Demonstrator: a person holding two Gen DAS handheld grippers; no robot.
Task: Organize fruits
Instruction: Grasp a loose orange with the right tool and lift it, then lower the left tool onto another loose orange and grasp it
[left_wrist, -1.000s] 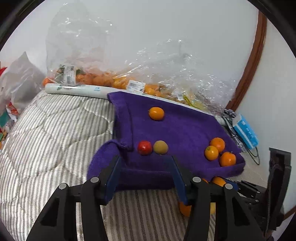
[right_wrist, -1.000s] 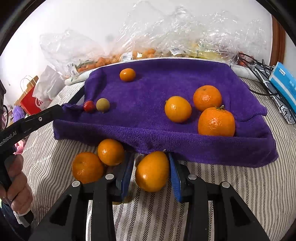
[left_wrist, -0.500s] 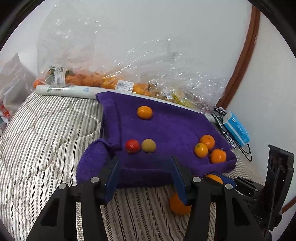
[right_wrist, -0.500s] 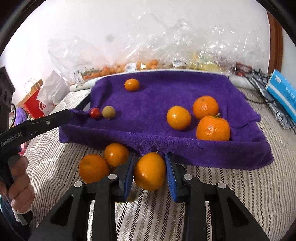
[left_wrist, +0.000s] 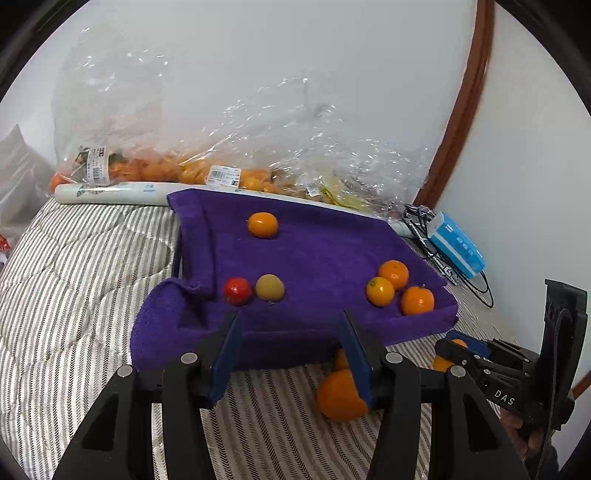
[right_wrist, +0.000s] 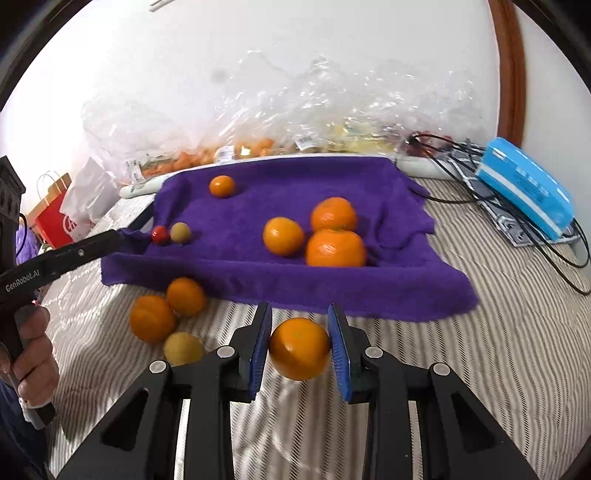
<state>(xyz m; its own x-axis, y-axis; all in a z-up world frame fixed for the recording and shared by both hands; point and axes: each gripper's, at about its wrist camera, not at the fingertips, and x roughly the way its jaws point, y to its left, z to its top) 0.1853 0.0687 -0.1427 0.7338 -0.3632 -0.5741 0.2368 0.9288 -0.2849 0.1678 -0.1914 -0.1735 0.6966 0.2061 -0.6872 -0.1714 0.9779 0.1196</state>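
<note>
Between right gripper (right_wrist: 300, 345) fingers: orange (right_wrist: 299, 349), clamped both sides, above striped bedding (right_wrist: 498, 332); left gripper (left_wrist: 291, 350) fingers spread, empty.

Seven oranges (right_wrist: 283, 236); two yellowish fruits (right_wrist: 180, 232); one red fruit (right_wrist: 160, 235); one purple towel (right_wrist: 258, 273).

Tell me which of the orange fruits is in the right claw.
The orange between the right claw's blue pads, off the purple towel; the other oranges lie loose on the towel or on the striped bedding.
</note>
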